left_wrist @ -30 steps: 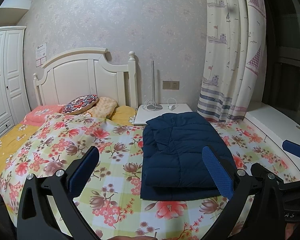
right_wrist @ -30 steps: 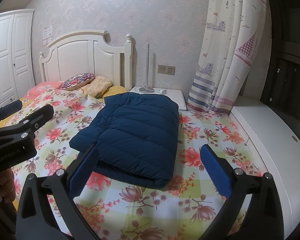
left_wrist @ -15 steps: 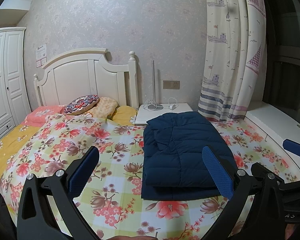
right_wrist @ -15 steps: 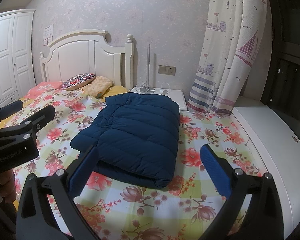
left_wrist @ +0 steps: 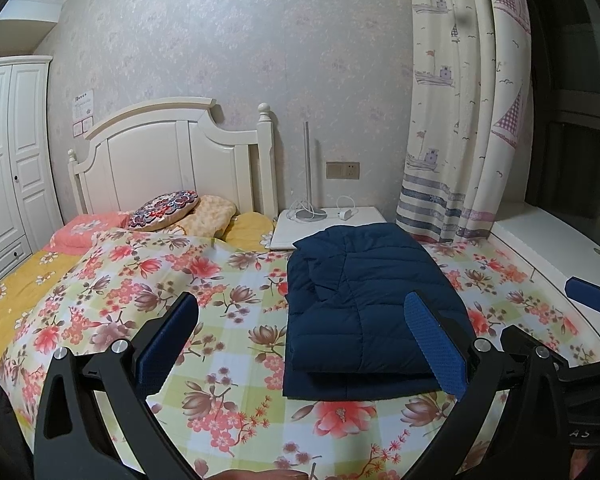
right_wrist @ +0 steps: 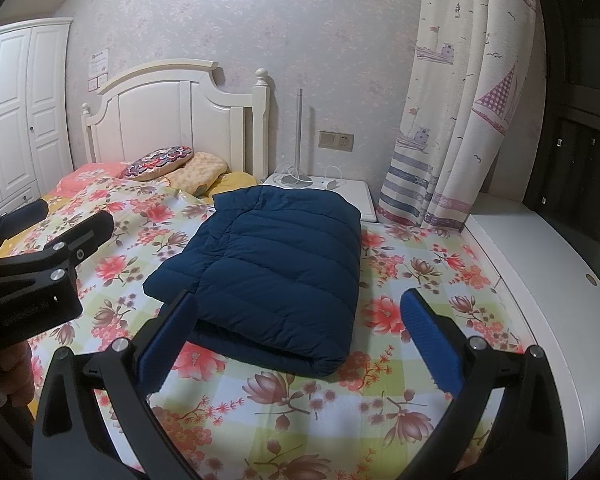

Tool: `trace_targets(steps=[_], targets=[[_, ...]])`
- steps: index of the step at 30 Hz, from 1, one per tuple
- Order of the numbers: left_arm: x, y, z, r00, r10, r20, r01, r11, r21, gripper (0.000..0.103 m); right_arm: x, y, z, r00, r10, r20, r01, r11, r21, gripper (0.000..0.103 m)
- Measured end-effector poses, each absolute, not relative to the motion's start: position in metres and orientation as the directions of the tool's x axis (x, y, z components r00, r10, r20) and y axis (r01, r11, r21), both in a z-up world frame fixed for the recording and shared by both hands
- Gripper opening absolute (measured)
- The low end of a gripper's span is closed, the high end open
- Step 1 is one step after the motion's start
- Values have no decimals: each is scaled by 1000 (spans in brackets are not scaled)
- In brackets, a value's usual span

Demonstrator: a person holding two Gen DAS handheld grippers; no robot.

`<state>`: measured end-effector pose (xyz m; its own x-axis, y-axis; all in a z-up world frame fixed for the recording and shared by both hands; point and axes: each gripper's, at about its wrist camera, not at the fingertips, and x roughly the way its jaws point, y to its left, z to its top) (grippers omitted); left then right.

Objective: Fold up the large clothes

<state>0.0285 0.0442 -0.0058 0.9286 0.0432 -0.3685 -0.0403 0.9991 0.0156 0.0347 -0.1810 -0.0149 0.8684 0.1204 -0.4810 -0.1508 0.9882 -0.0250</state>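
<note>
Left gripper: its fingers are standing wide apart and gripping nothing; it is hovering above the bedspread at the foot of the bed, with the jacket ahead and to its right.
Right gripper: its fingers are also spread wide with nothing between them; it is hanging just short of the jacket's near edge, which is lying ahead between the two fingers.
Jacket: a dark blue padded one, lying flat on the bed as a neat layered rectangle, the folded edge toward the grippers; judging by this, the folding is looking finished or nearly so.
Why both are off the cloth: neither is touching it, probably because the fold is lying settled and needing no hold.
Bedspread: flowered, spreading under the jacket and out to the left gripper's left.
Pillows: sitting far ahead on the left, against the headboard, well apart from the jacket.
Nightstand: standing just beyond the jacket's far end, carrying a lamp base and a cable.
Curtain: hanging ahead on the right.
In the way: nothing is lying between either gripper and the jacket.
</note>
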Motion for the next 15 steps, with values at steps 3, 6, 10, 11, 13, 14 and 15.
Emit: trace_targets(steps=[3,6,10,11,13,14,15], targets=[[29,44,-6,928,41,-370,-38,999,16,99,35,-181,-15,867,122,-482,-153,988,-25,100],[31,48,-8,926,35,-375,-31,999,16,99,35,-180,-17,865,126,-486,-159,987,-27,100],[36,53,-17,919,20,-394,-14,1000,18,99,41,-181,-24,855,135,-501,-170,985,-25,100],[40,53,-21,913,19,-407,-8,1000,30,99,44,-181,-28,849,138,-510,-173,985,-22,100],[50,54,-31,904,-14,-427,31,999,33,99,54,-182,-37,835,146,-531,-179,984,-11,100],[56,58,-36,895,-33,-445,52,998,30,99,60,-185,-41,828,152,-539,-185,983,-7,100],[64,61,-40,884,-46,-466,67,997,28,99,64,-188,-43,826,155,-541,-186,982,-3,100]])
